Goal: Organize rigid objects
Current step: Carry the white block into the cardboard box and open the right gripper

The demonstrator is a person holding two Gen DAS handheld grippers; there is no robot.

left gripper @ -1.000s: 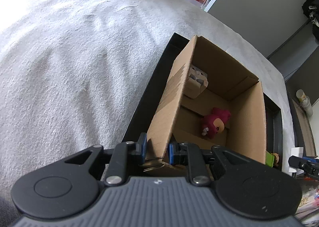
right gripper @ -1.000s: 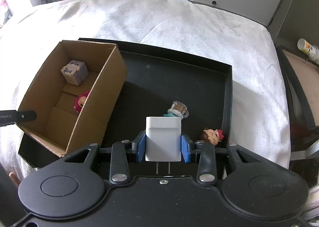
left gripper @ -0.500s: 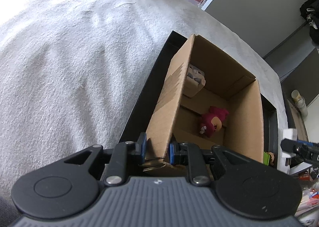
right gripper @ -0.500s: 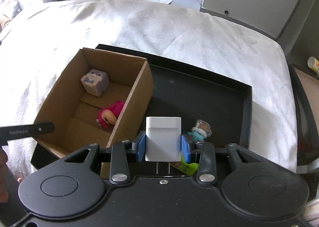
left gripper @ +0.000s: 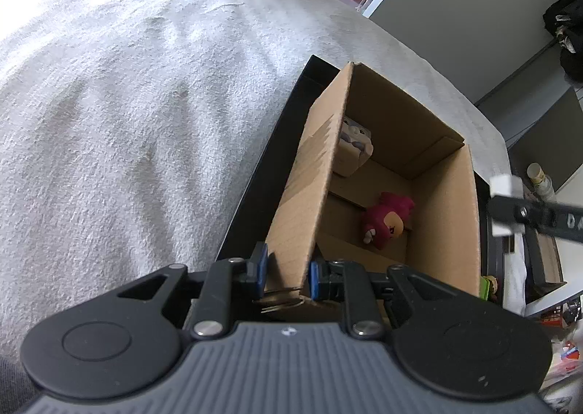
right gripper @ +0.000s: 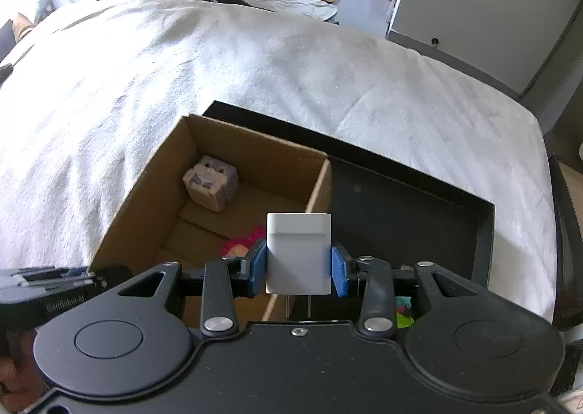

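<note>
Room: bedroom; slippers on the floor beyond the bed (right gripper: 255,60), which is covered in a white blanket.
Tray: black tray (right gripper: 419,202) lying on the bed, near its right edge; it carries the box and the loose items.
Box: open cardboard box (right gripper: 251,148) standing in the tray's left end, against its left wall.
Box contents: grey cube figure (right gripper: 211,182) in the far left corner; pink plush figure (left gripper: 386,221) mid-floor, lying against the right wall.
Left tool (left gripper: 286,270): your pads are narrowed onto the box's near left corner, one pad outside and one inside the wall, steadying it.
Right tool (right gripper: 298,268): closed on the white charger (right gripper: 298,253), prongs pointing back toward you; held above the box's right wall, not yet fully over the opening.
Remaining items: a green piece (right gripper: 402,319) in the tray near its front edge, mostly hidden by the tool; kind unclear.
Step in hand: carrying the charger to the box, by your position.
Next move: shift left past the wall, lower over bare box floor between the two figures, then open your pads; keep your left grip firm.
</note>
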